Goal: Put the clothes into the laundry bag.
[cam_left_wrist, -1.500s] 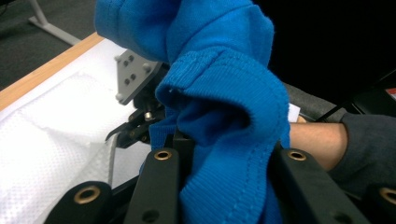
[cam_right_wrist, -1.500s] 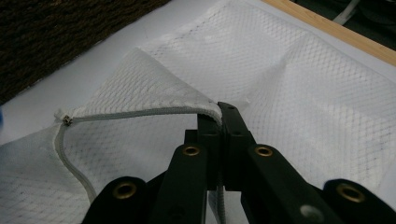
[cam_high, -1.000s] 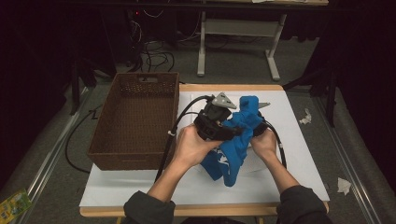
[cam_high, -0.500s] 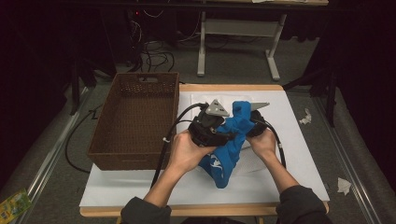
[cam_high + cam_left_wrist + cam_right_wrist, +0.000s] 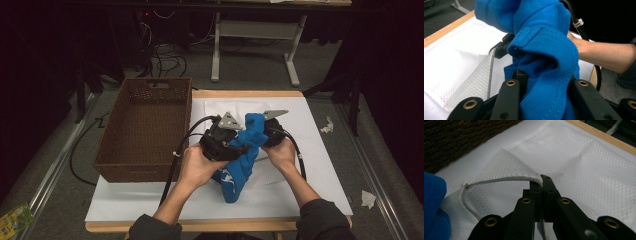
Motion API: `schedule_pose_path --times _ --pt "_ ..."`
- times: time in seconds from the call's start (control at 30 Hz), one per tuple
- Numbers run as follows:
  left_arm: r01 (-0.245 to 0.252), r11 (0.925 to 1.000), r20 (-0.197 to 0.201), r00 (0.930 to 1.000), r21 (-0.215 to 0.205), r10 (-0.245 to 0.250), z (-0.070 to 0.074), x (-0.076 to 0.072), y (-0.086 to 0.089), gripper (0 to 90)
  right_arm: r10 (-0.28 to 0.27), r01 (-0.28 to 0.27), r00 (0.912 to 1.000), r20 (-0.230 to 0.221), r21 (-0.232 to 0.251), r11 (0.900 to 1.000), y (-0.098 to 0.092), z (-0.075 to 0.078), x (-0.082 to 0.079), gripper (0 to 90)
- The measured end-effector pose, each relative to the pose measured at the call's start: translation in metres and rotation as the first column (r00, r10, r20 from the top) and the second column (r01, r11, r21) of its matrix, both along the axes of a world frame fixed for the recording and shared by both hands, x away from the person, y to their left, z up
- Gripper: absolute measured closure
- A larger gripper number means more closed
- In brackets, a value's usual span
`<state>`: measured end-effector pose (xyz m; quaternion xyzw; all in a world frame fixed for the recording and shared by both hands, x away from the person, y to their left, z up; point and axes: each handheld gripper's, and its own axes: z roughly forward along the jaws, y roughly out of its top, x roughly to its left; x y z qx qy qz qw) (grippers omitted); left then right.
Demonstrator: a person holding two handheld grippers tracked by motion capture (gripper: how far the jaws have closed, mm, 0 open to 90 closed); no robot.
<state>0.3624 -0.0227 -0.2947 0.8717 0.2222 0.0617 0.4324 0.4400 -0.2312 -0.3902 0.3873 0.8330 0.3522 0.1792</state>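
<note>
A bunched blue knit garment (image 5: 239,172) hangs between the person's two hands above the white-covered table (image 5: 320,150), its lower end near the sheet. My left gripper (image 5: 544,83) is shut on a thick fold of this blue garment (image 5: 541,45), which hides its fingertips. My right gripper (image 5: 542,181) is shut on the zippered edge of a white mesh bag (image 5: 584,170) and lifts that edge off the table. In the high view the left gripper (image 5: 231,145) and right gripper (image 5: 265,131) sit close together on either side of the cloth. The mesh bag (image 5: 222,107) lies under them.
A brown wicker basket (image 5: 145,125) stands with nothing in it at the table's left, close beside the left hand. Black cables (image 5: 175,155) trail from the grippers toward the person. The table's wooden edge (image 5: 250,93) runs along the far side.
Both hands have drifted slightly left, and the left gripper has sunk a little with the blue garment. The right gripper keeps its hold on the bag's edge.
</note>
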Motion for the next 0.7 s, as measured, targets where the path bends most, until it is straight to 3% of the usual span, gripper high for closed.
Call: schedule_pose_path --times 0.7 --pt "0.006 0.9979 -0.035 0.9994 0.065 -0.003 -0.035 -0.001 -0.004 70.2 0.004 -0.005 0.9999 0.009 0.021 1.0 0.0 0.004 0.0 89.6"
